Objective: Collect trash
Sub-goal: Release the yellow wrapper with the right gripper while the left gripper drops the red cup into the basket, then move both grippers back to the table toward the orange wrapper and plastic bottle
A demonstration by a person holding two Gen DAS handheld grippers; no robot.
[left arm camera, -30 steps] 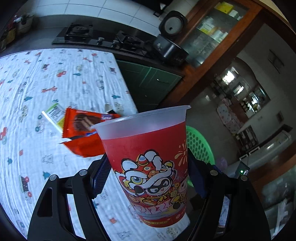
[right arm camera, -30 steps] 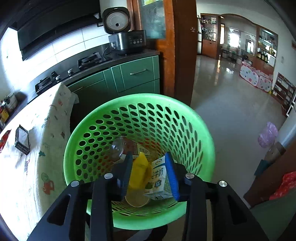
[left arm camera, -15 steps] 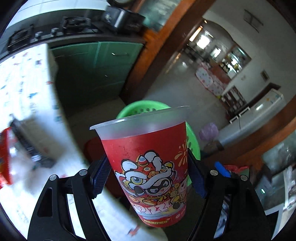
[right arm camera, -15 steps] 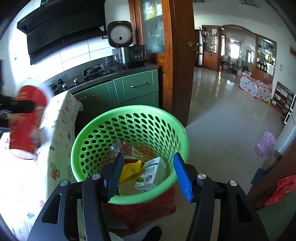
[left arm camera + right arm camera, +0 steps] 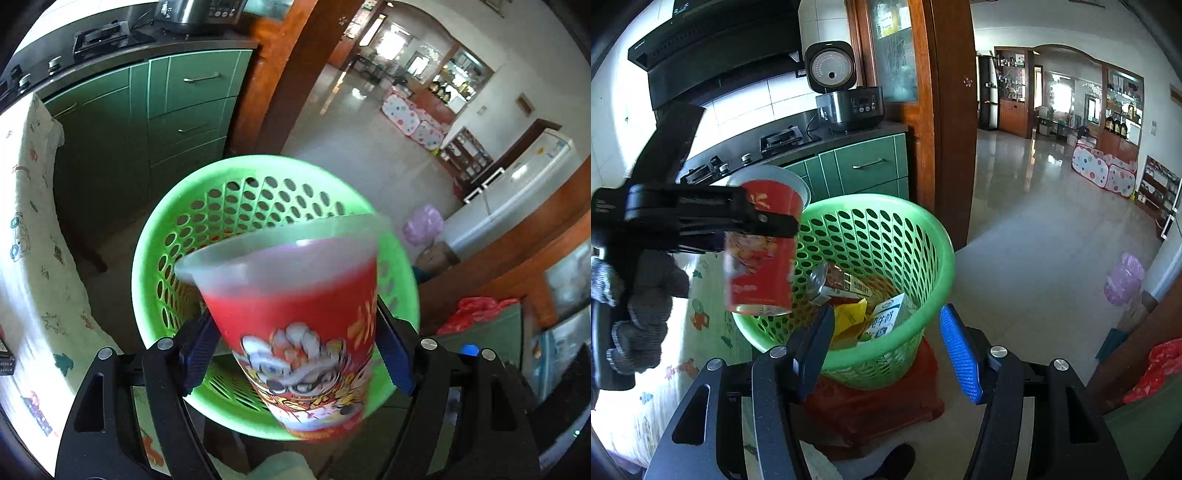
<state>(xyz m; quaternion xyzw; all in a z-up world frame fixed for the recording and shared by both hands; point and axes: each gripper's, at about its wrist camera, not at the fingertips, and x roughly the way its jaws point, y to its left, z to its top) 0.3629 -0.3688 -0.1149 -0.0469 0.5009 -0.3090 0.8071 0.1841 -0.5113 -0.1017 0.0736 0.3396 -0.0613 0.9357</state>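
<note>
My left gripper [image 5: 295,354] is shut on a red paper cup with a cartoon lion print [image 5: 299,314], held upright over the near left rim of the green perforated basket [image 5: 221,206]. In the right wrist view the cup [image 5: 761,243] and the left gripper [image 5: 768,221] hang at the basket's left rim [image 5: 923,229]. My right gripper [image 5: 886,347] is open and empty, just in front of the basket. Inside the basket lie a milk carton [image 5: 886,317], a yellow wrapper [image 5: 849,314] and a bottle [image 5: 831,280].
The basket stands on a red stool [image 5: 879,406] beside the table with a printed cloth [image 5: 33,258]. Green kitchen cabinets [image 5: 864,166] and a wooden door frame [image 5: 945,110] are behind it. Tiled floor [image 5: 1034,221] stretches to the right.
My left gripper swung the cup from over the table to over the basket rim. My right gripper opened, dropped the carton and yellow wrapper into the basket, and pulled back.
</note>
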